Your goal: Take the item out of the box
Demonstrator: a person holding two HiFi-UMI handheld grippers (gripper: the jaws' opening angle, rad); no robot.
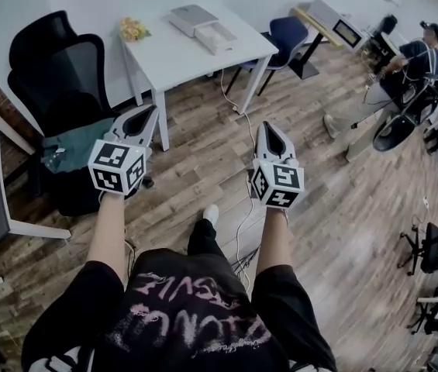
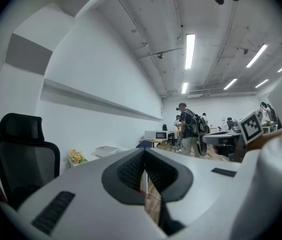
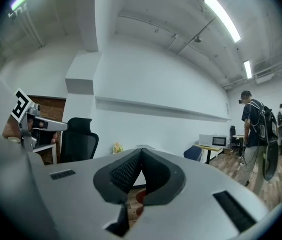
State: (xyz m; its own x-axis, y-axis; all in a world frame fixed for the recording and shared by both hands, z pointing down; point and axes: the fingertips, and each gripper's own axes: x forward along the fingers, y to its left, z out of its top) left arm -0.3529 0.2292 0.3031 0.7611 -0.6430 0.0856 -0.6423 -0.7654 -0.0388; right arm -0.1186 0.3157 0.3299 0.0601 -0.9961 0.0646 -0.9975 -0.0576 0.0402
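While both grippers are sitting shut and empty, we are holding them out level in front of us; the left gripper [image 1: 151, 111] is showing its pads pressed together with nothing between them, and the right gripper [image 1: 268, 125] is looking the same in its own view; both are pointing toward the table [image 1: 174, 59], which is standing well apart from us across the wooden floor. The box [image 1: 192, 17] is lying on the far part of that table, with a white piece [image 1: 219, 37] just beside it; whether that piece is a lid or a second box we cannot tell, and the item itself is not showing from here. Flowers [image 1: 133, 29] are sitting at the table's left corner; a black chair [image 1: 52, 72] is standing to its left.

We are judging the task as not yet begun, so the step in hand is the approach; to do it well we are thinking of stepping clear of the cable [image 1: 239, 223] trailing by our feet, squaring up to the table's near edge, and opening the jaws only once the box's inside is in sight; one gripper steadying the box while the other is lifting should keep it from sliding.
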